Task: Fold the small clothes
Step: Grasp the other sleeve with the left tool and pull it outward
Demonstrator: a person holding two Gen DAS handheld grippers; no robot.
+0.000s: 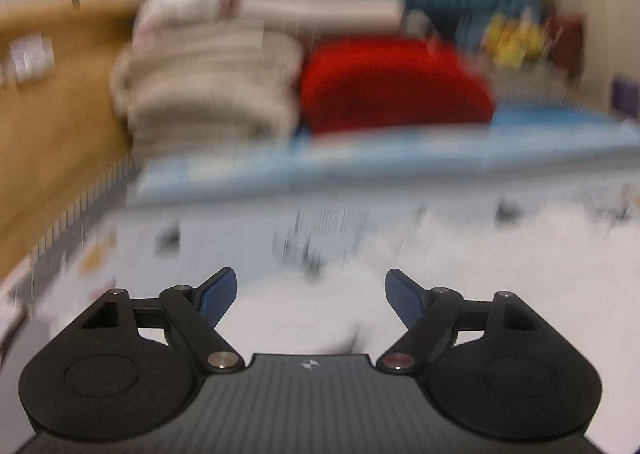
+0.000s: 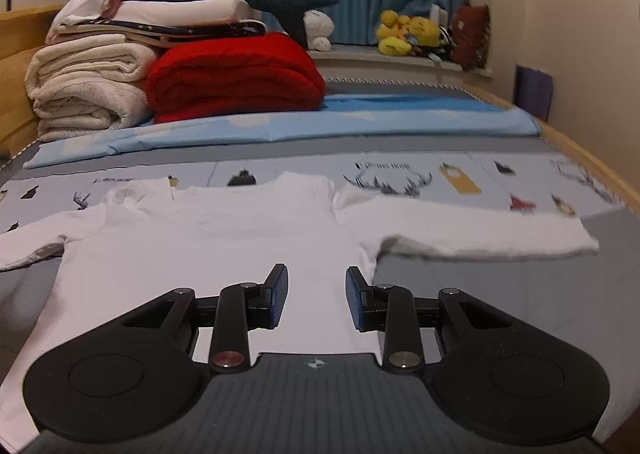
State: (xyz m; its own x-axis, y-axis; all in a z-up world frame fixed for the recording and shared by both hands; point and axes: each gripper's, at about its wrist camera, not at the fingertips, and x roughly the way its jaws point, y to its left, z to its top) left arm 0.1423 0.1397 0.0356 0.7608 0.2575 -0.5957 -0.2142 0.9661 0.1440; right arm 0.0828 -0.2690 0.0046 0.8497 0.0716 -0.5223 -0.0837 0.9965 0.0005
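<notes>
A small white long-sleeved shirt point(image 2: 224, 238) lies flat on the bed, collar away from me, both sleeves spread out to the sides. My right gripper point(image 2: 317, 294) is open and empty, low over the shirt's lower right part. My left gripper point(image 1: 311, 296) is wide open and empty; its view is blurred by motion, and white cloth point(image 1: 460, 254) shows under and ahead of it.
A red folded blanket point(image 2: 236, 74) and a stack of cream and white bedding point(image 2: 88, 70) stand at the far left of the bed. A light blue sheet point(image 2: 320, 122) lies across the middle. Plush toys point(image 2: 408, 34) sit by the blue curtain. Wooden bed rails point(image 2: 592, 166) run along both sides.
</notes>
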